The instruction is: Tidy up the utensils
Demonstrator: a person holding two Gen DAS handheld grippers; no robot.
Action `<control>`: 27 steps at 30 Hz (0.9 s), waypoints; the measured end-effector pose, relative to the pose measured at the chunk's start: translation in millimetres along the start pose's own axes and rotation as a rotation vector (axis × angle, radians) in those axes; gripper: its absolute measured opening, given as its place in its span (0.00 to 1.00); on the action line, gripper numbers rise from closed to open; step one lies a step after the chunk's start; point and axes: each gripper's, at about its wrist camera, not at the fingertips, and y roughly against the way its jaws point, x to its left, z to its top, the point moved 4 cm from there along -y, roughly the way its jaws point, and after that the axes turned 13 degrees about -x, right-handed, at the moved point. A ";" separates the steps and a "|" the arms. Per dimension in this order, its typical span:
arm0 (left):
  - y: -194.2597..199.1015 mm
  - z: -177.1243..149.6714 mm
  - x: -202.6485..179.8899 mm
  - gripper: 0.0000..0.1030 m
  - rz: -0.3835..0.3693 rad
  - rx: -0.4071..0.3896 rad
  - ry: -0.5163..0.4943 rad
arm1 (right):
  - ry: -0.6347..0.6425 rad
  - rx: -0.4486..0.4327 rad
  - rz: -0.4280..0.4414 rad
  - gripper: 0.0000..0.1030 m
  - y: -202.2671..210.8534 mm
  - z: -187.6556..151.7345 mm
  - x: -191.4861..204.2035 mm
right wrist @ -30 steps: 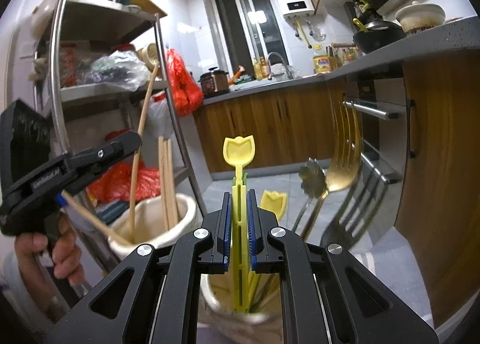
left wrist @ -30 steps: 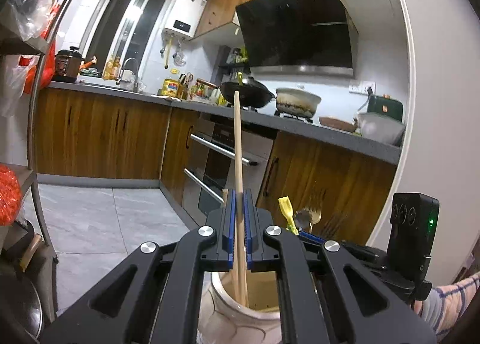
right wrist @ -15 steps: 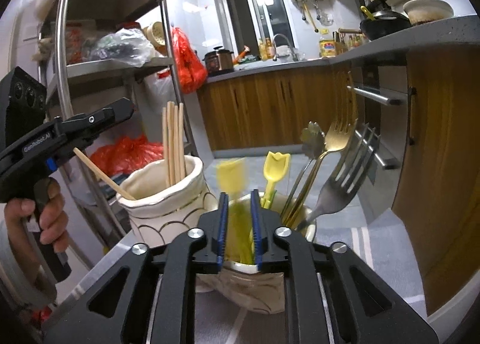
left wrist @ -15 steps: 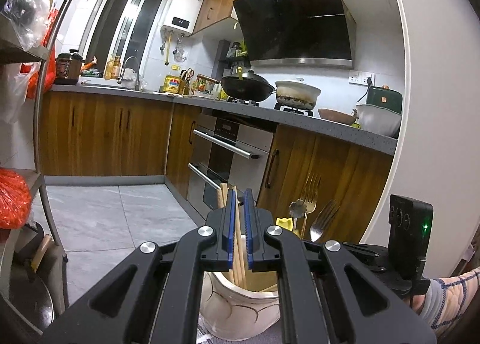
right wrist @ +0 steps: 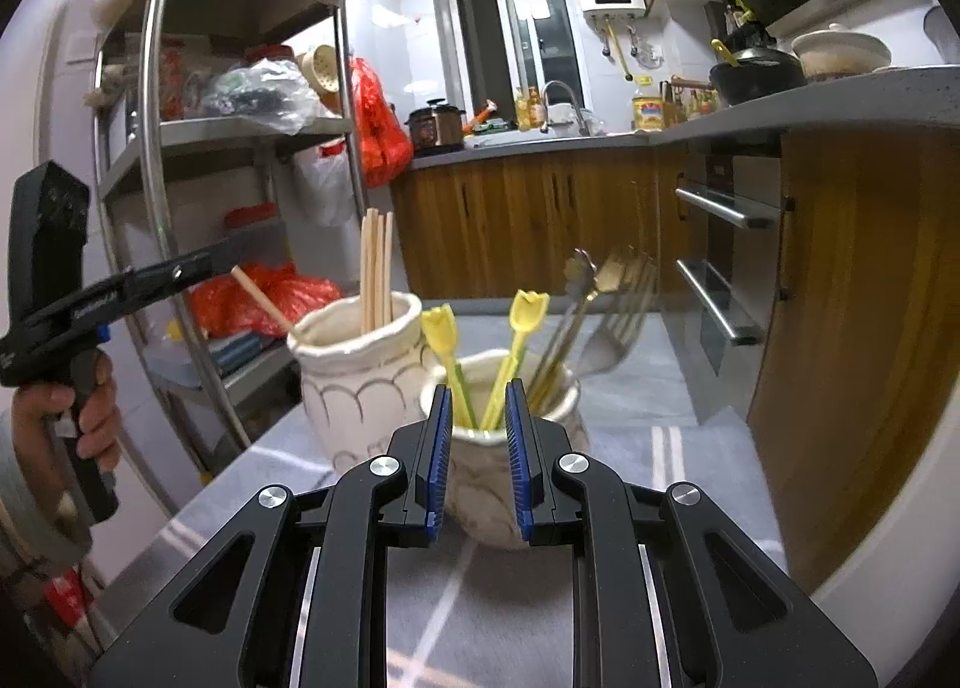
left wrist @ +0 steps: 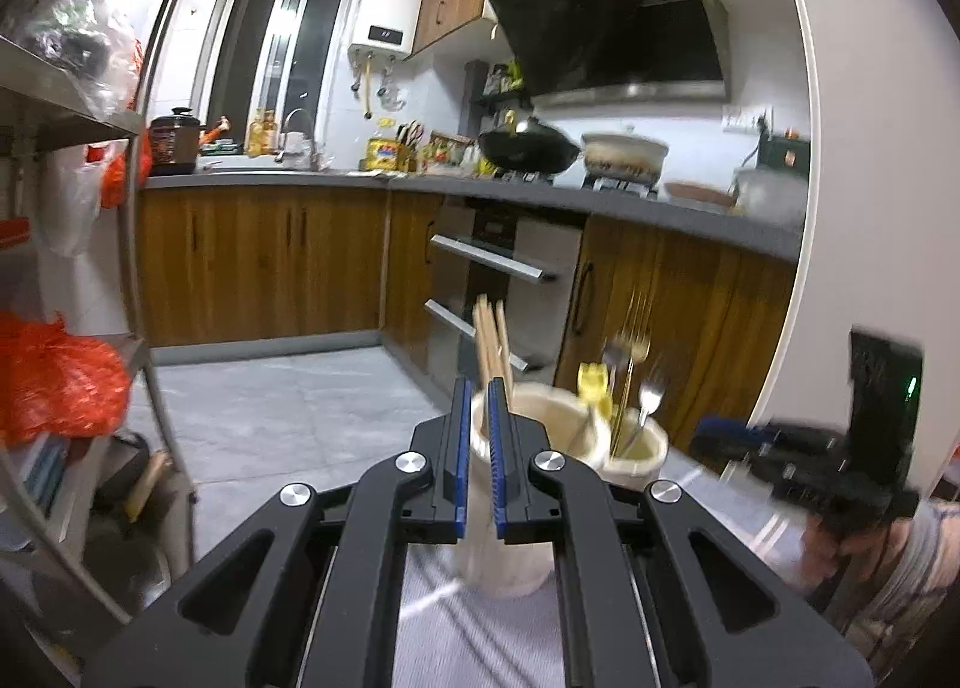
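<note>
Two cream ceramic jars stand side by side on a grey striped cloth. The taller jar (right wrist: 360, 376) holds several wooden chopsticks (right wrist: 375, 268). The shorter jar (right wrist: 510, 484) holds two yellow tulip-ended picks (right wrist: 528, 308), a spoon and forks (right wrist: 618, 316). My right gripper (right wrist: 477, 454) is open and empty, just in front of the shorter jar. My left gripper (left wrist: 475, 460) is slightly open and empty, pulled back from the taller jar (left wrist: 516, 484); it also shows in the right wrist view (right wrist: 204, 266). The right gripper shows blurred in the left wrist view (left wrist: 798, 448).
A metal shelf rack (right wrist: 180, 159) with bags and boxes stands left of the table. Wooden kitchen cabinets and an oven (left wrist: 498, 280) lie beyond. A white wall edge (left wrist: 840, 208) is on the right.
Both grippers let go and drew back. The chopstick dropped into the taller jar and the yellow pick into the shorter jar. Both sets of jaws opened.
</note>
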 end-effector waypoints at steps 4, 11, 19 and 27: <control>13.5 -21.0 -16.4 0.08 0.048 0.042 -0.074 | 0.013 -0.005 -0.042 0.29 10.0 -3.4 -5.4; 23.8 -45.4 -40.2 0.65 0.079 0.039 -0.099 | 0.030 -0.017 -0.071 0.60 26.0 -10.0 -13.2; 20.3 -57.0 -53.2 0.94 0.126 0.032 -0.102 | 0.068 -0.036 -0.081 0.92 34.4 -13.8 -20.6; 18.3 -63.9 -50.7 0.94 0.142 0.046 -0.087 | 0.064 -0.052 -0.087 0.94 34.2 -16.7 -23.7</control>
